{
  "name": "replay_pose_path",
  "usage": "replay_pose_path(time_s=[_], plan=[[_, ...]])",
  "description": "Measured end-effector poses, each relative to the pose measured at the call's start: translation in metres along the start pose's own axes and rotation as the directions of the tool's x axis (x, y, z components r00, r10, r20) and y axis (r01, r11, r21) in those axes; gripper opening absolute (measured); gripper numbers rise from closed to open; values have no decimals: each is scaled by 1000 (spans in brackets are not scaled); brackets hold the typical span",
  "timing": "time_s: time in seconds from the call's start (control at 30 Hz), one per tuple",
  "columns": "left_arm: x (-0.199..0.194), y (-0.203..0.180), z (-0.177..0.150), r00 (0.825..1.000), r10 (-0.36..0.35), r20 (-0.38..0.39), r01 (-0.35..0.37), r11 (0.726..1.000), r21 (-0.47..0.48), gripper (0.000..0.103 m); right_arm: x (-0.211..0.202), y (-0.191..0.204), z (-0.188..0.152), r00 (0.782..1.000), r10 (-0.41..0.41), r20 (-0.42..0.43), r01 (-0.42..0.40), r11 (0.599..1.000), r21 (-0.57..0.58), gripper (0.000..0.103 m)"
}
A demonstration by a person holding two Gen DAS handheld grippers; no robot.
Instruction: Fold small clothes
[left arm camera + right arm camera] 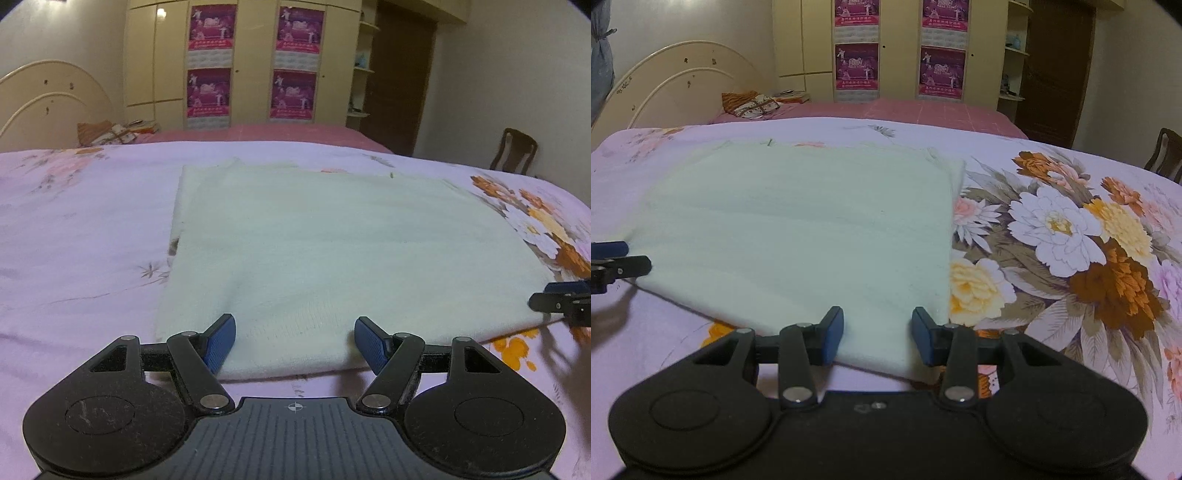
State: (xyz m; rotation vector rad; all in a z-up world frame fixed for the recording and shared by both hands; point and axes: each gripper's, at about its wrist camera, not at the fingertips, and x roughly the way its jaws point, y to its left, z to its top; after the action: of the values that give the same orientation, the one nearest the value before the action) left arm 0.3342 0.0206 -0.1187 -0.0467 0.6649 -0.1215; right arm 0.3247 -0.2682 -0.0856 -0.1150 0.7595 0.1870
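While the pale garment (pixel 314 258) lies flat on the floral bedspread (pixel 74 240), both the left gripper (pixel 294 341) and right gripper (pixel 878 338) hover agape and empty at its near edge.

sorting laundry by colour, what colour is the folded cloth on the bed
Plain white with a faint greenish tint, no pattern: the folded cloth shows best in the right wrist view.

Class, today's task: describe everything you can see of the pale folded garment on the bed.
The pale folded garment is off-white, soft and knit-looking, lying flat as a rough rectangle on the floral bedspread. Layered edges show along its left side in the left wrist view, so it is already folded. Its near edge lies between the blue pads of the left gripper and, at the near right corner, the right gripper. Both stand open around the edge; whether the pads touch the fabric is unclear.
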Motion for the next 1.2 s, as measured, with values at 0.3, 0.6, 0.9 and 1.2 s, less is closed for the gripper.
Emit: replay_pose_path(time_s=[0.3,0.6,0.9,1.2], plan=[[2,-12,2,999,28,-17,-28,999,-27,71,-3,14,-4,1000,19,-4,-20,1000,-19,39],[4,-14,0,999,40,-28,-41,999,-13,71,-1,14,-3,999,32,-12,-32,999,-12,40],[4,-16,3,998,36,-50,-36,999,3,75,0,13,-2,999,37,-21,-38,999,-20,42],[-16,8,9,997,15,-69,-24,993,-118,75,-11,11,6,998,53,-26,-53,999,0,42]])
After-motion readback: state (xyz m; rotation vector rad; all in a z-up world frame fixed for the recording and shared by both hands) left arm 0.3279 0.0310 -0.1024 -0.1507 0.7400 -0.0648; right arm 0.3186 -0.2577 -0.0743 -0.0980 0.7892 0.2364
